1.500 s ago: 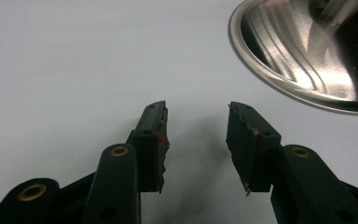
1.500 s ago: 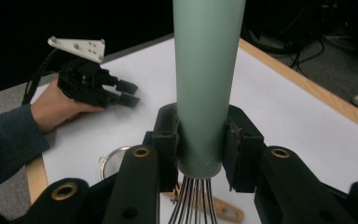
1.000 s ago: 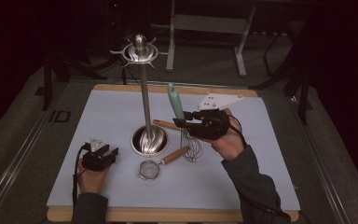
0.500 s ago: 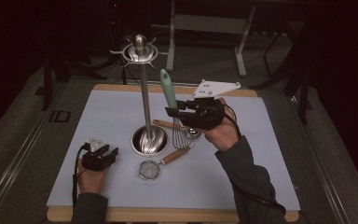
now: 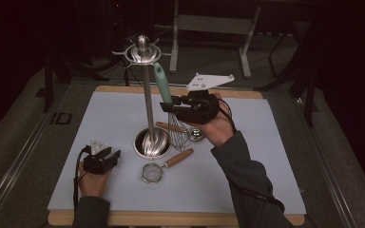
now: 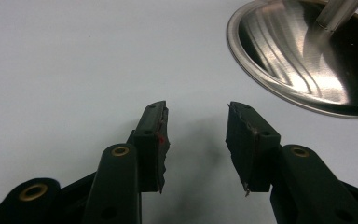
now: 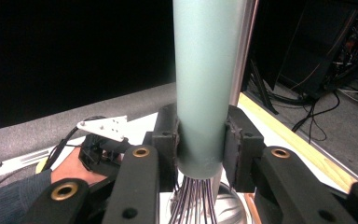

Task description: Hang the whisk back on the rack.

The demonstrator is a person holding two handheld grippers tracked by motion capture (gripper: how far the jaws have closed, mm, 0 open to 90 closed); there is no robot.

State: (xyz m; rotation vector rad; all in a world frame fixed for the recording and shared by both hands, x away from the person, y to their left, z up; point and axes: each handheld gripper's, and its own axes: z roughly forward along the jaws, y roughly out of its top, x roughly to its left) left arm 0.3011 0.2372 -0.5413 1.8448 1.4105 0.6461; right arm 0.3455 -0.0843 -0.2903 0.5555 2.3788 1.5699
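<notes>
On a pale grey table (image 5: 100, 118) in a dark room, the right gripper (image 5: 167, 107) clamps the pale green handle of a wire whisk (image 5: 163, 88) beside a tall steel utensil stand (image 5: 145, 90); the left gripper (image 5: 111, 156) rests on the table, jaws parted and empty.

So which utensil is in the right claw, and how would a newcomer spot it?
Start at the tall steel stand rising from the round base on the pale mat. Just right of its pole, the right claw grips a whisk by its handle, wires hanging down. It alone has a pale green handle and is lifted; the strainer has a wooden handle.
</notes>
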